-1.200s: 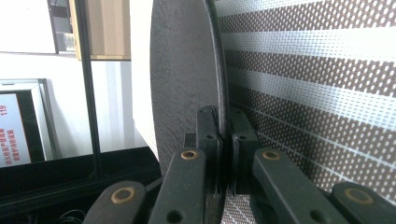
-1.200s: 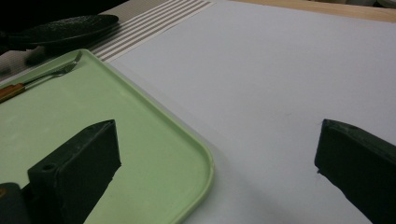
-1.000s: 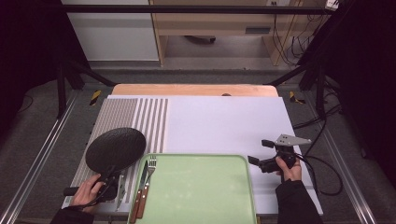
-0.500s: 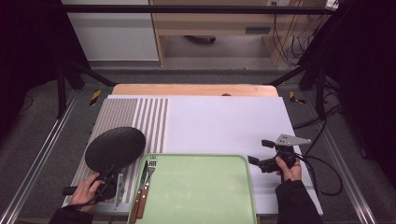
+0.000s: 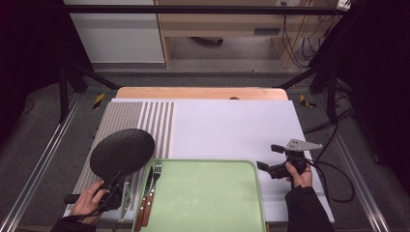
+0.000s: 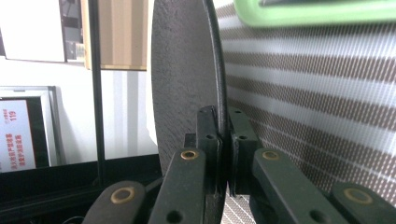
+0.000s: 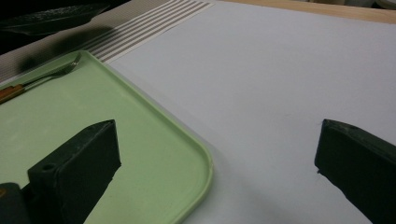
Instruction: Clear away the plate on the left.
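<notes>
Left gripper (image 5: 112, 186) clamped on near rim of black plate (image 5: 122, 152), lifted, seemingly clear of striped placemat (image 5: 121, 118) | plate near left, beside green tray (image 5: 208, 203) | fork (image 5: 153, 181) and knife (image 5: 144, 198) on tray's left edge | right gripper (image 5: 263, 167) spread wide, holding nothing, by tray's right corner above white mat (image 5: 232, 128)

- One black round plate (image 5: 123, 152)
- One green tray (image 5: 208, 203)
- One fork (image 5: 153, 180) and one knife (image 5: 146, 186), both wooden-handled, on the tray
- Two hand-held grippers: left gripper (image 5: 114, 184), right gripper (image 5: 267, 167)
- One striped placemat (image 5: 126, 119)
</notes>
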### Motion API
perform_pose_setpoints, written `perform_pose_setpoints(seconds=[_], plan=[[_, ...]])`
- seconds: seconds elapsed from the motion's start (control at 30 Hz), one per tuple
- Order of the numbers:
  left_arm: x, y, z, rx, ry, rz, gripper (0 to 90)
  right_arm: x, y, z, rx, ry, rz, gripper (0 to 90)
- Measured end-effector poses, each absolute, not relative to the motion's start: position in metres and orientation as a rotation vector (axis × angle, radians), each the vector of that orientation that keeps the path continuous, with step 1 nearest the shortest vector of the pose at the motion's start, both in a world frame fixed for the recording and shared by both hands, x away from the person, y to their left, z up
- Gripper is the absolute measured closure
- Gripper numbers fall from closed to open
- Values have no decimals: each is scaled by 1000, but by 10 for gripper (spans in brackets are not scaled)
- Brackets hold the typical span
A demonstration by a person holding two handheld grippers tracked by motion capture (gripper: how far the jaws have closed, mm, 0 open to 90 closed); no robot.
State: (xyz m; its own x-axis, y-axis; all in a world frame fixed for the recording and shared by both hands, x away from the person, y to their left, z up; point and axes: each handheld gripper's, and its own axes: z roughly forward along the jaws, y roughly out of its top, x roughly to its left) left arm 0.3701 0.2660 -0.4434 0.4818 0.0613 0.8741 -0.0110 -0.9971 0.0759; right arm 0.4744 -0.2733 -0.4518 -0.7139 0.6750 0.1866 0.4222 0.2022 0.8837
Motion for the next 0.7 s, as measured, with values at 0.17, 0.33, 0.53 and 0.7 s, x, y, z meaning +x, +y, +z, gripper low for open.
perform_pose_setpoints(seconds=[0.17,0.33,0.53,0.7], plan=[[366,256,-435,2625,31,1558,854,474,-273,-452,1046,2236,1519,2],[362,249,-432,2610,8,1551,854,474,-273,-452,1047,2237,1518,2],[358,239,-429,2601,-14,1534,854,474,-274,-452,1047,2236,1517,2],[355,229,-428,2601,-43,1520,854,474,-274,-452,1047,2236,1518,2]])
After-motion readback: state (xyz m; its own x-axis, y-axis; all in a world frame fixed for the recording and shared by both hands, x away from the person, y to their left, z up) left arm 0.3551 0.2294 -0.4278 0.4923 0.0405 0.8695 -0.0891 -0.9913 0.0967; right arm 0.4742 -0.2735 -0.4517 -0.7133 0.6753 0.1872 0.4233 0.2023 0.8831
